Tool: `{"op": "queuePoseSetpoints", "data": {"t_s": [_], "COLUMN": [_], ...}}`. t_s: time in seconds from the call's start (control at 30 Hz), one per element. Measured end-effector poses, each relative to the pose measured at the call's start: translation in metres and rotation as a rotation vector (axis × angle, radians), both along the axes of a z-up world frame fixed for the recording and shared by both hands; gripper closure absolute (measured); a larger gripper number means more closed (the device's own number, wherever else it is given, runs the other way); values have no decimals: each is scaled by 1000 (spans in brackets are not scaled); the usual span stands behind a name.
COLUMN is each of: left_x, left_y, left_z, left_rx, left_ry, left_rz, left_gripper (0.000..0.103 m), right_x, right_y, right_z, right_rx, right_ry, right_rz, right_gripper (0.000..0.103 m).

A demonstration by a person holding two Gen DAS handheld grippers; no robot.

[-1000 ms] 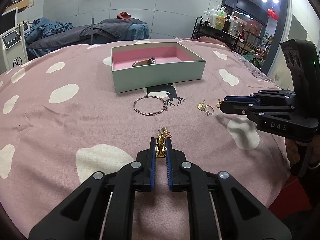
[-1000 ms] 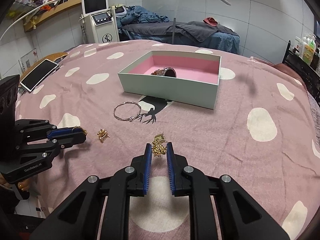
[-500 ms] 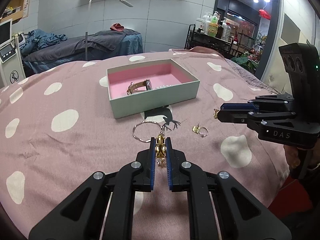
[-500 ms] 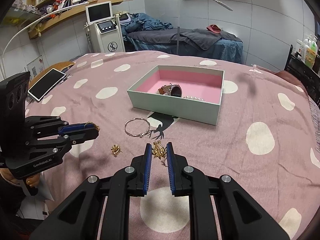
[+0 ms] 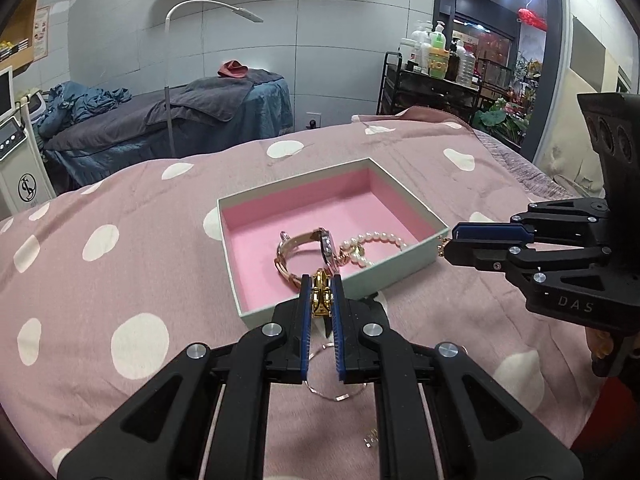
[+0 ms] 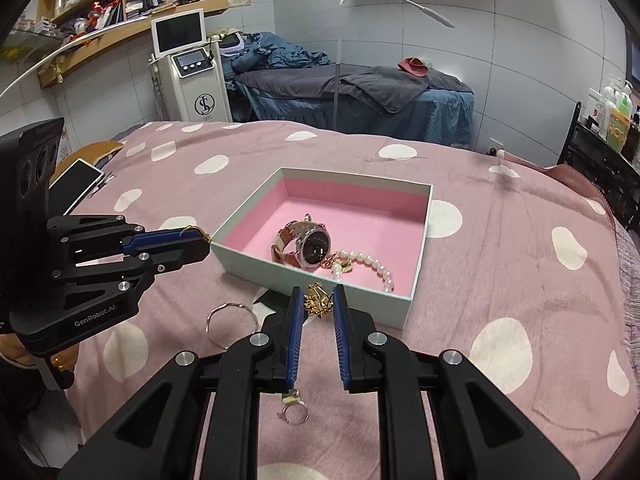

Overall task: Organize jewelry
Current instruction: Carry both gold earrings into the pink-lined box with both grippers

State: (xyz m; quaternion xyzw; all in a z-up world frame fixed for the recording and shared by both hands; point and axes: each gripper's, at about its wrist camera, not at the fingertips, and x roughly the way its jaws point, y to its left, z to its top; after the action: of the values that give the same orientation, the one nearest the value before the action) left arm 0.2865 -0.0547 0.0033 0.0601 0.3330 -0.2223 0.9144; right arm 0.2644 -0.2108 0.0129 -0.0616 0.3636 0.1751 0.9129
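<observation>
Small gold jewelry piece [image 5: 321, 294] is pinched tight in the left gripper [image 5: 320, 300], up in the air just near the front wall of the pale green box w/ pink lining [image 5: 256, 200]. Right gripper [image 6: 316, 304] is nearly shut on another spiky gold piece [image 6: 317, 301], by the box's near right side. Inside: a watch w/ tan strap [image 6: 308, 244] & a white pearl bracelet [image 6: 372, 264]. Thin silver bangle [image 6: 230, 322] & a small ring [image 6: 295, 412] lie on the pink dotted cloth [image 6: 520, 260], near side.
</observation>
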Motion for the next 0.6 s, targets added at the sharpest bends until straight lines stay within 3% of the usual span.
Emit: {"op": "queuePoseSetpoints", "data": {"t_s": [0.6], "left_x": [136], "left_y": [-29], "left_z": [-30], "left_rx": [43], "left_ry": [160], "left_rz": [79], "left_gripper": [93], "right_x": [82], "right_y": [15], "right_z": [-32], "right_rx": [-83], "right_ry": [96], "right_rz": [-73], "right_gripper": [89]}}
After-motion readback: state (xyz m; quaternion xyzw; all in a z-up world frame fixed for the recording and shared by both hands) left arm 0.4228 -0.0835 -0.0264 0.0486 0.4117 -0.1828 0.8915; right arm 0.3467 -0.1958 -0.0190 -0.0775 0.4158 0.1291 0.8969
